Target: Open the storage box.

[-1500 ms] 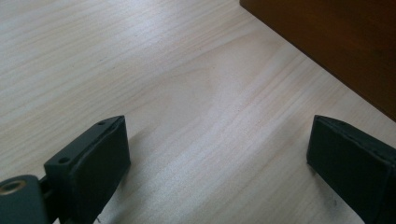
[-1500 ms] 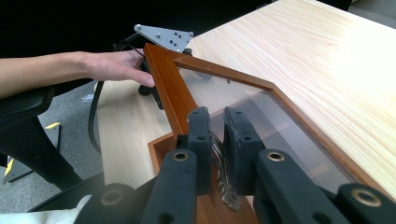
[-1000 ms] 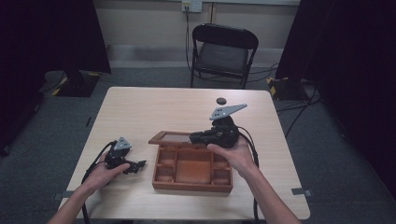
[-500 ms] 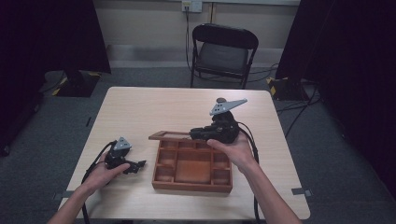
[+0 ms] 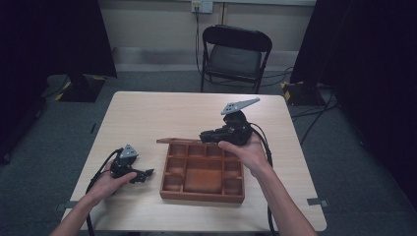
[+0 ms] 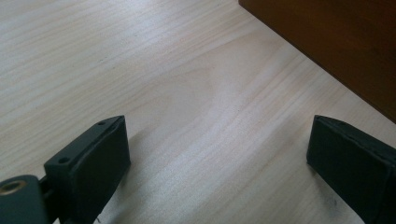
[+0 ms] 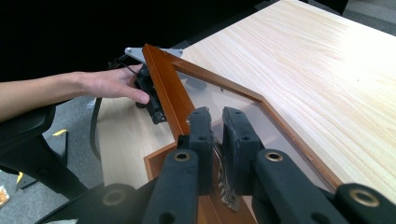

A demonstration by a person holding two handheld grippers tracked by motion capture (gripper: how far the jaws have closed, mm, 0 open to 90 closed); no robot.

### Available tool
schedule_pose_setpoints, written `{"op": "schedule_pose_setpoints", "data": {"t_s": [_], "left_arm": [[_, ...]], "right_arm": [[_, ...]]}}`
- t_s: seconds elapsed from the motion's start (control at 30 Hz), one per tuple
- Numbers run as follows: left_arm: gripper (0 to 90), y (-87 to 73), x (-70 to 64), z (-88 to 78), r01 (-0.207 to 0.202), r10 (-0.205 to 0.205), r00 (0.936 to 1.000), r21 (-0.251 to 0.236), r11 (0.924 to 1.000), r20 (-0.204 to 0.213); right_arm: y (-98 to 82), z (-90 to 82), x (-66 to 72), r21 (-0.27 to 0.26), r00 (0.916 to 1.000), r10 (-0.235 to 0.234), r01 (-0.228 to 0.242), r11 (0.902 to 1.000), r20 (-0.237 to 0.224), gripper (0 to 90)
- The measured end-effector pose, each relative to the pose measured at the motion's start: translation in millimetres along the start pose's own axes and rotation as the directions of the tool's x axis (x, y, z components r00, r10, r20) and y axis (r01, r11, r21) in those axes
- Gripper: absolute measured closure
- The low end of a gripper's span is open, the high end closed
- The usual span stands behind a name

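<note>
1 brown wooden box (image 5: 202, 173) with compartments, its glass-paned lid (image 7: 219, 100) raised.

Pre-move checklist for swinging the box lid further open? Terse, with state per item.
1. Right gripper clamped on lid frame edge: ok, jaws pinch the wood.
2. Lid raised off the wooden box: ok, partly lifted, glass pane visible in the right gripper view.
3. Left gripper steadying the box: not ok, jaws open on bare table, beside the box wall and apart from it.
4. Space behind the hinge side: ok, tabletop bare there.
5. Compartments free of loose items: ok from the high view.
6. Hinge condition: cannot tell.
</note>
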State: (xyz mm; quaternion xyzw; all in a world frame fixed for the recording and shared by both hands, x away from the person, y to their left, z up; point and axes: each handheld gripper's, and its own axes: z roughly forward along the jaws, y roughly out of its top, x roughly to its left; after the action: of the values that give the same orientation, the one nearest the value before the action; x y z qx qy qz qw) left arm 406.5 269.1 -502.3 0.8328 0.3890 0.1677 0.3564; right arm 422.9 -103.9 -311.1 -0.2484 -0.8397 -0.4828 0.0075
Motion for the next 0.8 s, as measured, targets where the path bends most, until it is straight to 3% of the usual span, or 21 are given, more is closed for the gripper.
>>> {"op": "schedule_pose_setpoints", "data": {"t_s": [0.8], "left_arm": [[5.2, 0.0, 0.0, 0.0, 0.000, 0.000, 1.0000, 0.000, 1.0000, 0.000]], "right_arm": [[-1.4, -0.8, -0.9, -0.008, 1.0000, -0.004, 0.004, 1.0000, -0.001, 82.8]]}}
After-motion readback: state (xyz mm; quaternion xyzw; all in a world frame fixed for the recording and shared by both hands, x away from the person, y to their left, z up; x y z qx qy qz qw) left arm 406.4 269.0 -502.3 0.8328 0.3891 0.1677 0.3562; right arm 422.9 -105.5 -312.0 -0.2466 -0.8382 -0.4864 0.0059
